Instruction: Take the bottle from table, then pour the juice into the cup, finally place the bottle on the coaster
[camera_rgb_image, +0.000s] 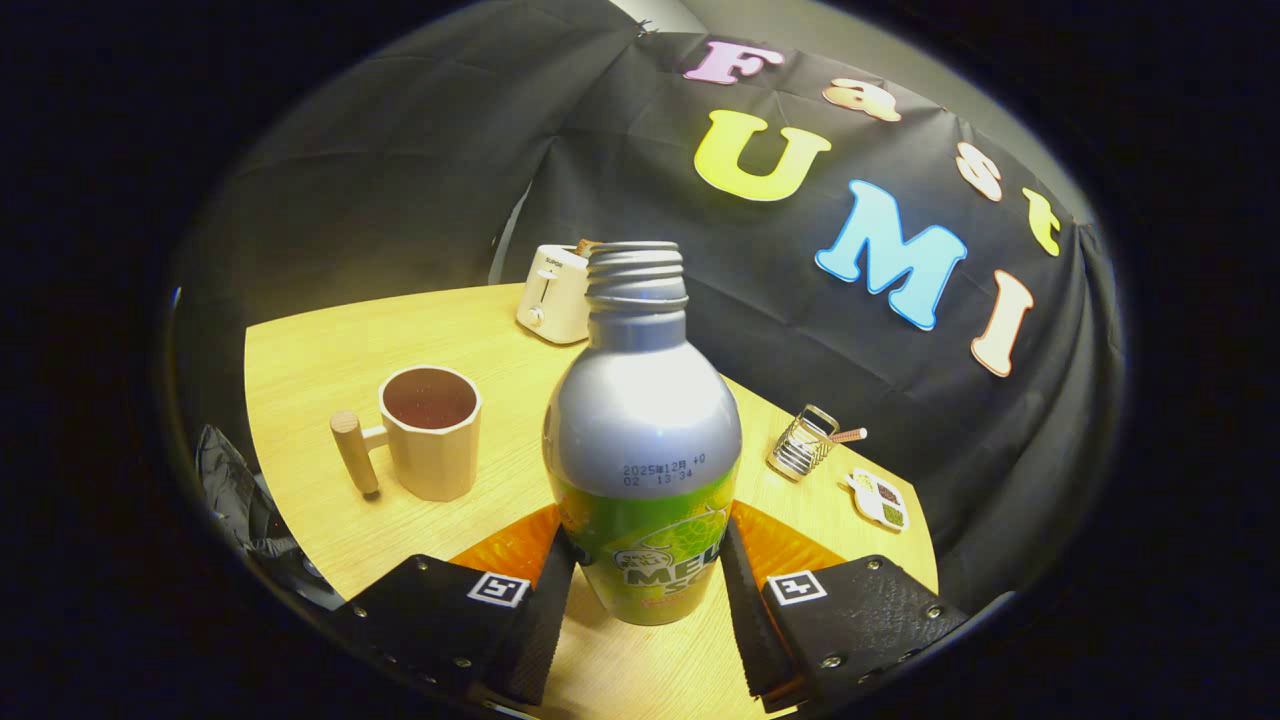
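Note:
A silver bottle (640, 440) with a green label and an open threaded neck stands upright between my fingers. My gripper (645, 545) is shut on the bottle, one pad pressing on each side of its lower body. An orange coaster (510, 550) lies flat on the table and shows on both sides behind the bottle's base. I cannot tell whether the base rests on the coaster or hangs above it. A beige cup (430, 430) with a wooden handle stands ahead of the left finger, dark inside.
The round wooden table (310, 370) ends at the black booth wall. A white toaster (555, 292) stands at the far edge behind the bottle. Beyond the right finger are a small wire rack (802, 443) and a small white dish (877, 498).

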